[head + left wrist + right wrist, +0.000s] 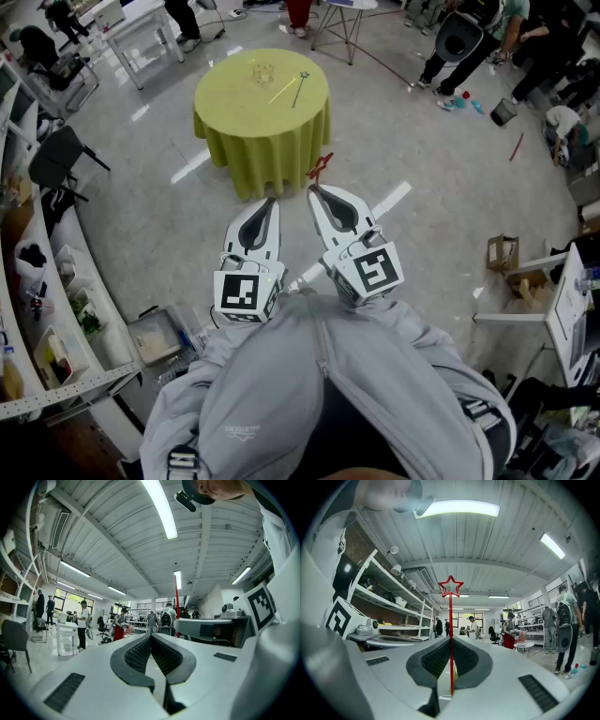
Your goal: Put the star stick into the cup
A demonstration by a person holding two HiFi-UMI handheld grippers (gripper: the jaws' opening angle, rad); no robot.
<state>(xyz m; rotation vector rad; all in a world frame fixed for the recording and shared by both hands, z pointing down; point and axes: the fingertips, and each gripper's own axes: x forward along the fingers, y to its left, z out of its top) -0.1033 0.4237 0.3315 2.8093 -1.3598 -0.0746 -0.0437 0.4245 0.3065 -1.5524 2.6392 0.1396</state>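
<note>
Right gripper (313, 191) fingers clench one star stick (450, 616); left gripper (272, 201) fingers closed, empty; one cup (263, 71) on table (234, 127).

Red star stick (451, 620) — yellow-green tablecloth (262, 141) — grey sleeves (375, 375).

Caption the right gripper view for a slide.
Right claw shut on the red star stick, star end sticking out beyond the tips.

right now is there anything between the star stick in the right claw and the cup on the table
Nothing visible does. The right claw is shut on the red star stick; only bare floor lies between it and the table. The cup stands there in the open, with two other sticks lying to its right.
</note>
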